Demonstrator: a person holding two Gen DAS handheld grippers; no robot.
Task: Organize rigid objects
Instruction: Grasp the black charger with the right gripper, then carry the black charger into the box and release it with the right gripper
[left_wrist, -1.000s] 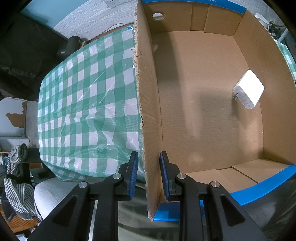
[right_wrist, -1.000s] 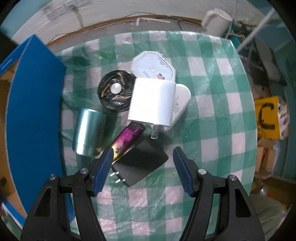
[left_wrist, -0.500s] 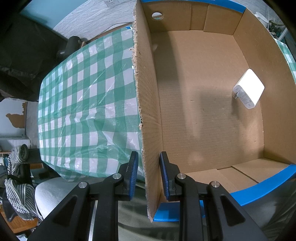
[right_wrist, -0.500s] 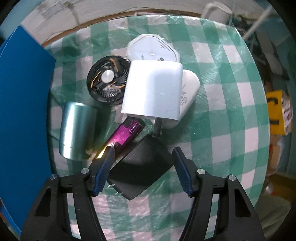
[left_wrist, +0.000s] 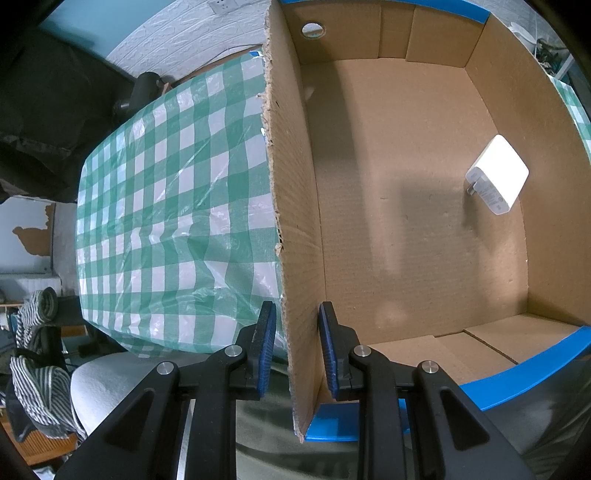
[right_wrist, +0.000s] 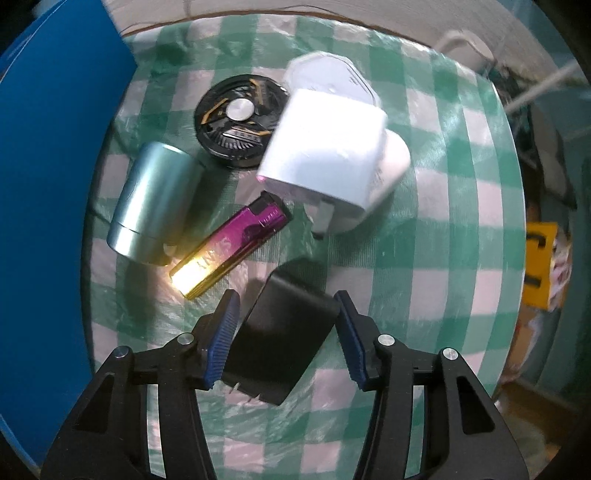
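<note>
While the cardboard box (left_wrist: 406, 206), standing on the checked tablecloth (left_wrist: 166, 221), has its side wall between the narrowly parted left gripper (left_wrist: 297, 347) pads, the wide-open right gripper (right_wrist: 286, 338) straddles, ungripped, the black charger (right_wrist: 280, 339) near the lighter (right_wrist: 232, 251).

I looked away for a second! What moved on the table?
The right tongs came down around the black charger, one finger on each side, not squeezing yet. The left tongs stayed at the box wall; the white charger inside didn't move.
</note>
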